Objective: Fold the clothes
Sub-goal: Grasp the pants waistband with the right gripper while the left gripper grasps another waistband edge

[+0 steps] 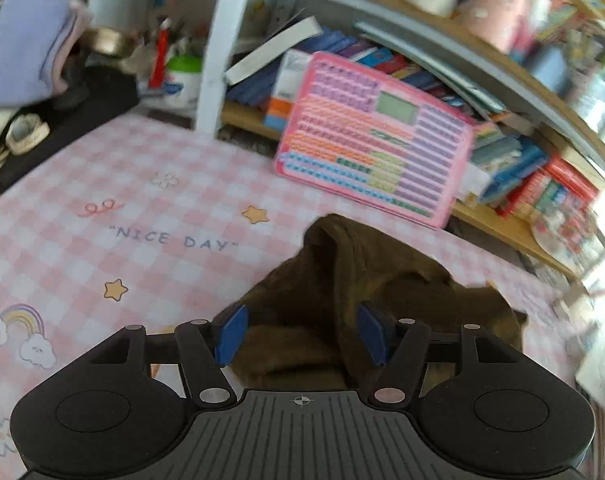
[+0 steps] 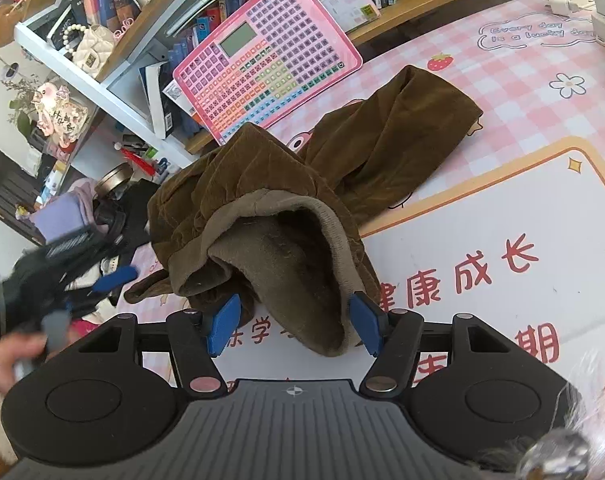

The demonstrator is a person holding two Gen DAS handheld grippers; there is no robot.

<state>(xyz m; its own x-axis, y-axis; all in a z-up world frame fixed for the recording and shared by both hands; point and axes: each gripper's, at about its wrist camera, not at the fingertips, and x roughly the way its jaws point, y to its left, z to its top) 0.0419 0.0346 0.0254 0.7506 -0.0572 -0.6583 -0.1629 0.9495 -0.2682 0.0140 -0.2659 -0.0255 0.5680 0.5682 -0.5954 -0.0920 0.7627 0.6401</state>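
The pink checked table mat [image 1: 150, 216] reads "NICE DAY" and, elsewhere, "Every day is a lucky day".

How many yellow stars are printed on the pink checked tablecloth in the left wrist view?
2: one yellow star beside the brown garment's top, another lower left. Others may be hidden.

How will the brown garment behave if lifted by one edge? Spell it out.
The brown garment will probably droop and unfold, since it already lies crumpled in soft folds. Its fleecy lining looks thick, so it may feel fairly heavy for its size. The velvety cloth likely grips the blue pads well rather than slipping.
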